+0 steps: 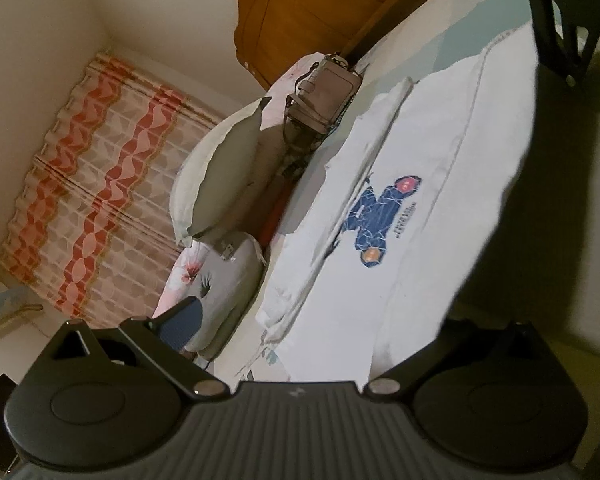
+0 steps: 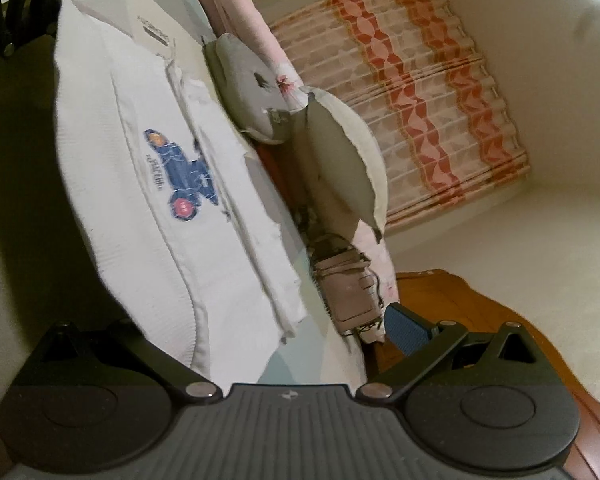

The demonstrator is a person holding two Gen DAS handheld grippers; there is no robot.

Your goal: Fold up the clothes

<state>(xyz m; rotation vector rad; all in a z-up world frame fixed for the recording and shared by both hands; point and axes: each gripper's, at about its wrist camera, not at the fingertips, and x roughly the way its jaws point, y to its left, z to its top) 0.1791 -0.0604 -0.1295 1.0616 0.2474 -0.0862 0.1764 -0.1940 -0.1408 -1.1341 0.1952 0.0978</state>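
lifting the white shirt (image 1: 440, 184) edge evenly, left gripper (image 1: 300, 344) and right gripper (image 2: 300, 344) both spread wide, apparently pinching nothing, keeping the hem taut.

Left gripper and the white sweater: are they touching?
Cannot tell. In the left wrist view the sweater reaches between the fingers of the left gripper, but the edge near one finger is lost in shadow; no contact or gap shows.

left gripper (image 1: 316, 336): black linkage arms, ribbed grey body, silver pivot screws, blue ribbed pad
right gripper (image 2: 256, 344): same black build, blue pad
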